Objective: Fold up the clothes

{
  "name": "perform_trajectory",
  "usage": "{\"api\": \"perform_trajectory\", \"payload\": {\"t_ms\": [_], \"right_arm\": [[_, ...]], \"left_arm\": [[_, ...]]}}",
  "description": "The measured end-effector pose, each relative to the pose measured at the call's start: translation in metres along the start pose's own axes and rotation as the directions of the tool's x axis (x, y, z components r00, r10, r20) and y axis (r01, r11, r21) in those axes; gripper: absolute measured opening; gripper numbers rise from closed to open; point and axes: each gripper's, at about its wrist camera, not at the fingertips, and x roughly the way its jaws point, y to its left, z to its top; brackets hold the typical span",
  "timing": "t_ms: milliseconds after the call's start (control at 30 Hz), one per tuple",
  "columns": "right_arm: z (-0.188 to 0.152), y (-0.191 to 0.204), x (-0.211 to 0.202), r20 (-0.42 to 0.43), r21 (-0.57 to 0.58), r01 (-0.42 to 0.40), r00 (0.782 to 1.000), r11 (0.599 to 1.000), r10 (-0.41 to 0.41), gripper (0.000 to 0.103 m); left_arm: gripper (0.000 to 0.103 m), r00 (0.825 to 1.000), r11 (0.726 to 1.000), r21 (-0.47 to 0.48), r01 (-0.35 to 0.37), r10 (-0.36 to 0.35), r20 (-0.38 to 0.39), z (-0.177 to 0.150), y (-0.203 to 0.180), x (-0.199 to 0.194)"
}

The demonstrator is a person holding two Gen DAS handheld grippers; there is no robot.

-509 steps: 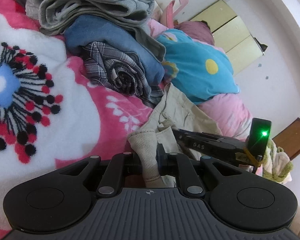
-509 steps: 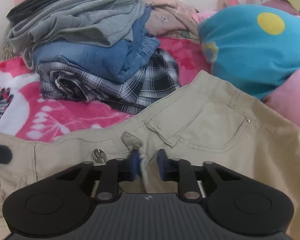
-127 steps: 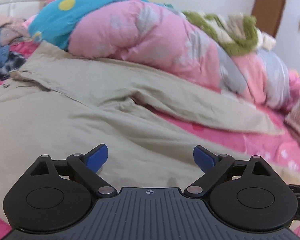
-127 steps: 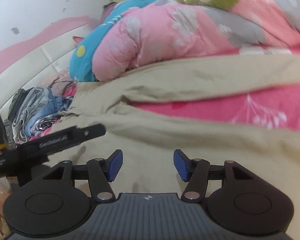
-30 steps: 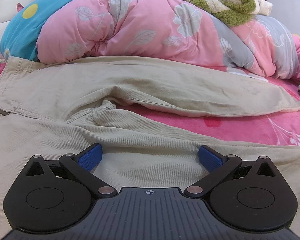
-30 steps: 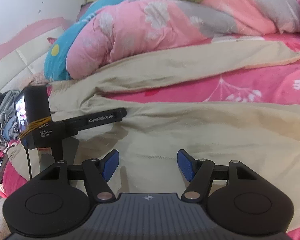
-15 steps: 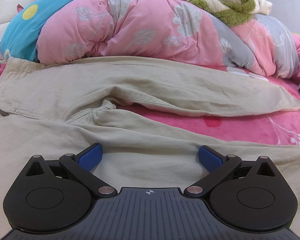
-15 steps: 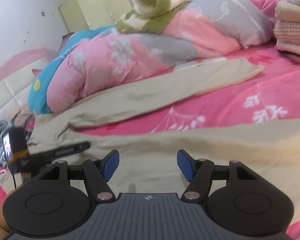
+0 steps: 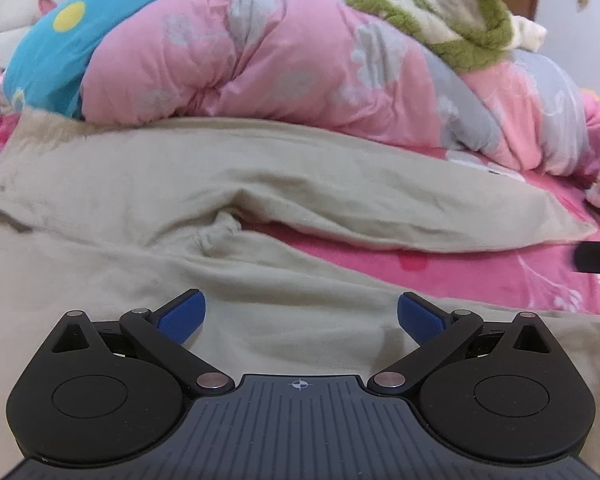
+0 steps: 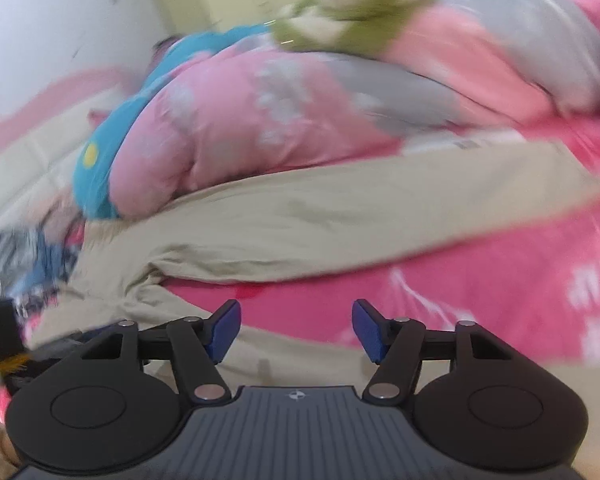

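Note:
Beige trousers lie spread on the pink bed cover, legs running to the right and parted in a V; they also show in the right wrist view. My left gripper is open and empty, low over the near leg by the crotch. My right gripper is open and empty, over the near leg's upper edge where the pink cover shows between the legs. The right wrist view is blurred by motion.
A rolled pink, grey and blue quilt lies along the far side behind the trousers, a green and white blanket on top. A stack of folded clothes sits at the left. The right gripper's body shows at the right edge.
The right gripper has swung back left and lower towards the gap between the legs, blurring its view. The left gripper has lifted and tilted slightly; both stay open.

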Motion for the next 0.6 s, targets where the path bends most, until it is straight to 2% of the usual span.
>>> {"api": "perform_trajectory", "payload": {"t_ms": [67,133,267,367,467,533,600], "right_arm": [[0.01,0.02,0.016,-0.03,-0.126,-0.006,1.0,0.992,0.003,0.059],[0.014,0.042,0.03,-0.05,-0.267,-0.023,0.999,0.963,0.009,0.053],[0.017,0.088,0.059,-0.055,-0.514,-0.049,0.998,0.856,0.024,0.042],[0.018,0.112,0.084,-0.072,-0.596,-0.078,0.996,0.799,0.044,0.032],[0.013,0.131,0.104,-0.088,-0.684,-0.109,0.994,0.722,0.067,0.025],[0.01,0.138,0.117,-0.102,-0.728,-0.12,0.993,0.675,0.066,0.024],[0.009,0.142,0.133,-0.132,-0.75,-0.148,0.989,0.645,0.074,0.018]], "left_arm": [[0.103,1.0,0.999,0.016,0.028,-0.028,0.014,0.007,0.006,-0.011],[0.103,0.999,0.999,0.032,0.043,-0.044,0.024,0.014,0.012,-0.016],[0.103,0.998,0.993,0.103,0.054,-0.058,0.031,0.021,0.025,-0.002],[0.102,0.997,0.994,0.09,0.065,-0.068,0.035,0.019,0.039,0.011],[0.102,0.993,0.992,0.076,0.106,-0.11,0.05,0.013,0.05,0.015],[0.102,0.992,0.99,0.071,0.124,-0.126,0.023,0.01,0.053,0.021],[0.102,0.992,0.989,0.075,0.124,-0.124,-0.013,0.008,0.053,0.024]]}}
